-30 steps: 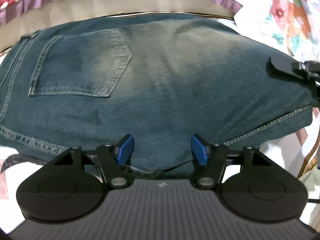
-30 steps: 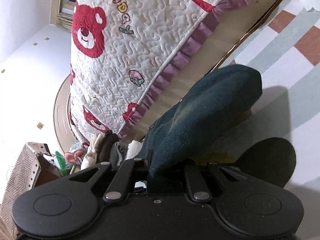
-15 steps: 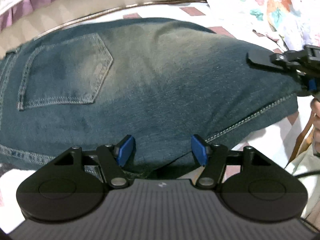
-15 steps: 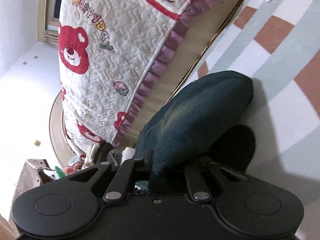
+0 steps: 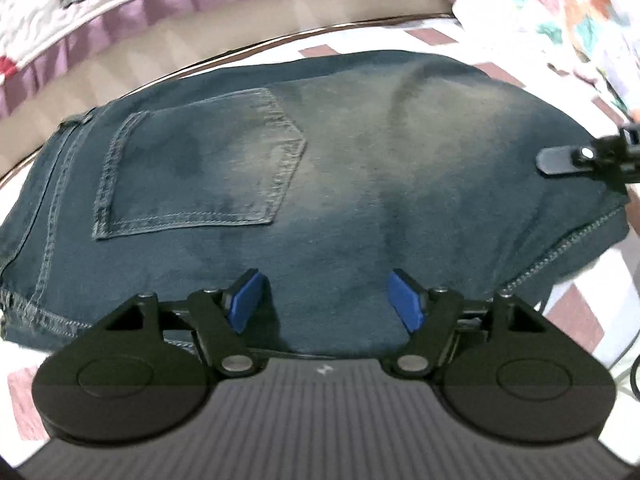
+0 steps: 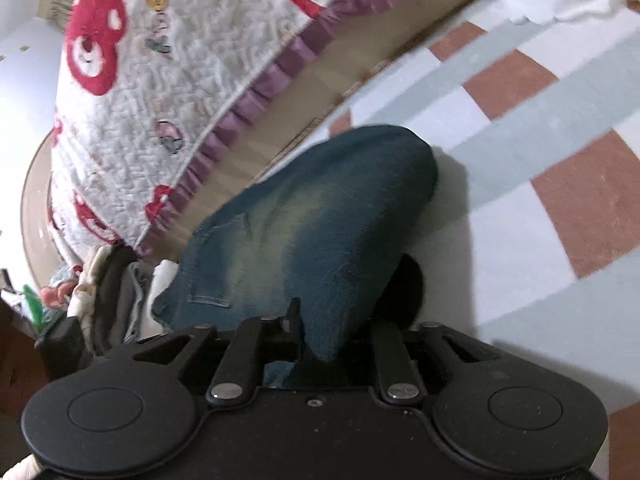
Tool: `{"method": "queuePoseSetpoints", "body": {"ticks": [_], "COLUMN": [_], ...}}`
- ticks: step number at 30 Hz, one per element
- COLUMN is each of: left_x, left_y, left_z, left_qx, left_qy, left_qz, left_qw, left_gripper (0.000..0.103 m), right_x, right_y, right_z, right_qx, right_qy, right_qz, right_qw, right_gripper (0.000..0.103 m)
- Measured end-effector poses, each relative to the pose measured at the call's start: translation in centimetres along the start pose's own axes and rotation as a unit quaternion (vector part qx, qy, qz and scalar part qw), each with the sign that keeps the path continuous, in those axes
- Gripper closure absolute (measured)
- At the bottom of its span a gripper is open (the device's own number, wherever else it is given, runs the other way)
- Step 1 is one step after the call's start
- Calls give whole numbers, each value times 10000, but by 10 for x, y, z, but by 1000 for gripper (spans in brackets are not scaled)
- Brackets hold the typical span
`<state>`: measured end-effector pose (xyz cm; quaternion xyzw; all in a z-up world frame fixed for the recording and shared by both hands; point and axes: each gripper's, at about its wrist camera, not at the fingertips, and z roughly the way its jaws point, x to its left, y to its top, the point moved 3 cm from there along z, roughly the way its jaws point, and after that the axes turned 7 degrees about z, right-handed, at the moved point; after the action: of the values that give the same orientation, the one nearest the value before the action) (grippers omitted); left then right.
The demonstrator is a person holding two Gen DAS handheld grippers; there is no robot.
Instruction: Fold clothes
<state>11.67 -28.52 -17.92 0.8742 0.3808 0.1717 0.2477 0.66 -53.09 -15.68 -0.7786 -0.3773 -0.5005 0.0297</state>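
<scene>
Since a moment ago the jeans (image 5: 340,184) sit lower in the left view. Right tongs (image 6: 316,344) pinch their edge; left tongs (image 5: 326,300) stay spread wide over them. Pull the cloth flat and line up edges. Bed sheet (image 6: 520,184) is checked; bear quilt (image 6: 180,60) upper left.

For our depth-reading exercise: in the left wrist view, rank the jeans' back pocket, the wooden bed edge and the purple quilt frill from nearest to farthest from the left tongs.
1. Back pocket, on the jeans, ahead-left of the left tongs.
2. Wooden bed edge, beyond the jeans.
3. Purple quilt frill, topmost, farthest.
</scene>
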Motion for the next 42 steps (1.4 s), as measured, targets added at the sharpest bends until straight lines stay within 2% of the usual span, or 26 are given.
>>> {"method": "queuePoseSetpoints", "body": {"ticks": [1,4,6,11,13,14,15,17,20,22,23,25,27,28,30,32,34,36,37,42], "left_x": [-2,-3,-4,-8,-11,-14,-18,-29,-59,-81,-92,-115,-127,-128,-118,-96,-70,-46,-38,-25], "left_y": [1,3,2,7,14,20,25,34,44,48,49,48,42,39,34,31,27,18,13,-5], "left_z": [1,3,3,-7,-19,-24,-29,-36,-42,-43,-44,-47,-50,-50,-48,-41,-28,-11,-5,-7], "left_qx": [11,-16,-52,-242,-280,-244,-204,-150,-105,-121,-149,-264,-335,-357,-397,-512,-702,-701,-690,-885], "left_qy": [21,57,26,-95,-121,-222,-392,-739,-1285,-1692,-1848,-2000,-2107,-2125,-1919,-1447,-590,288,532,334], "left_qz": [43,67,13,-43,70,107,118,193,463,422,425,646,710,680,514,284,137,148,185,191], "left_qw": [10000,10000,10000,9997,9995,9994,9990,9970,9906,9846,9817,9773,9744,9741,9793,9877,9957,9970,9960,9953], "left_gripper": [31,30,30,33,40,49,58,63,64,63,60,54,42,41,41,41,41,41,41,40], "right_x": [-6,-16,-7,21,35,42,49,60,53,48,48,45,40,37,32,27,22,20,28,93], "right_y": [-1,-6,-5,4,6,6,6,5,7,7,3,-3,-7,-9,-13,-17,-21,-24,-23,2], "right_z": [3,7,8,-4,-11,-15,-21,-36,-63,-85,-100,-113,-117,-119,-124,-128,-133,-137,-137,-128], "right_qx": [-36,-200,-212,-361,-324,-319,-348,-510,-755,-930,-1030,-1158,-1252,-1298,-1389,-1478,-1564,-1642,-1666,-1573], "right_qy": [-17,169,478,1459,1775,1893,1940,2051,2046,1969,1912,1611,1224,1030,640,249,-142,-490,-557,-405], "right_qz": [159,294,178,428,600,620,513,215,221,330,328,193,77,18,-99,-216,-332,-468,-585,-1066], "right_qw": [9999,9992,9985,9877,9818,9794,9790,9772,9757,9754,9756,9799,9845,9862,9882,9885,9870,9841,9827,9809], "right_gripper": [44,48,92,91,91,91,91,91,91,91,91,91,91,92,92,92,92,92,92,92]}}
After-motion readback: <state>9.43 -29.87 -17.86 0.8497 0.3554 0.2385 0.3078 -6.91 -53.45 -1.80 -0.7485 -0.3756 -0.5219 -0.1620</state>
